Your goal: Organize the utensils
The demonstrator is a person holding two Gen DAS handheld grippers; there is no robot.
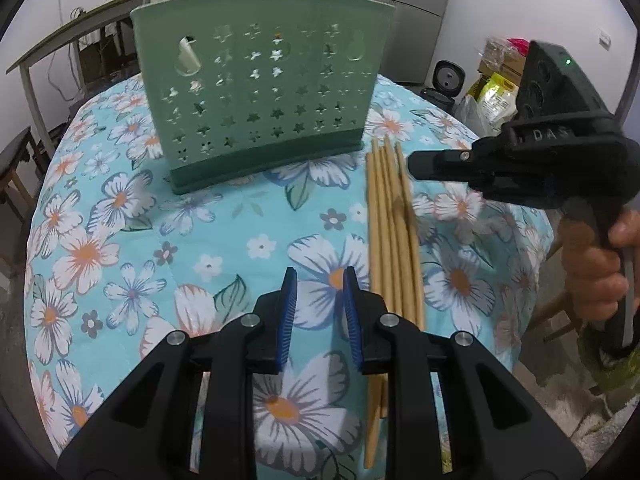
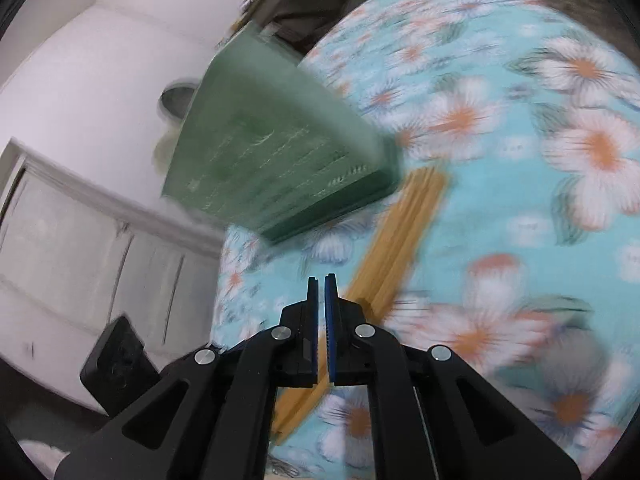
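Just right of left tool (image 1: 320,280), chopsticks (image 1: 394,240)

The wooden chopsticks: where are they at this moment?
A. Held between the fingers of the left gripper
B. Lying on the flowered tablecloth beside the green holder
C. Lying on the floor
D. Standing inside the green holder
B: the chopsticks lie in a bundle on the tablecloth, to the right of the green holder, and the left gripper holds nothing.
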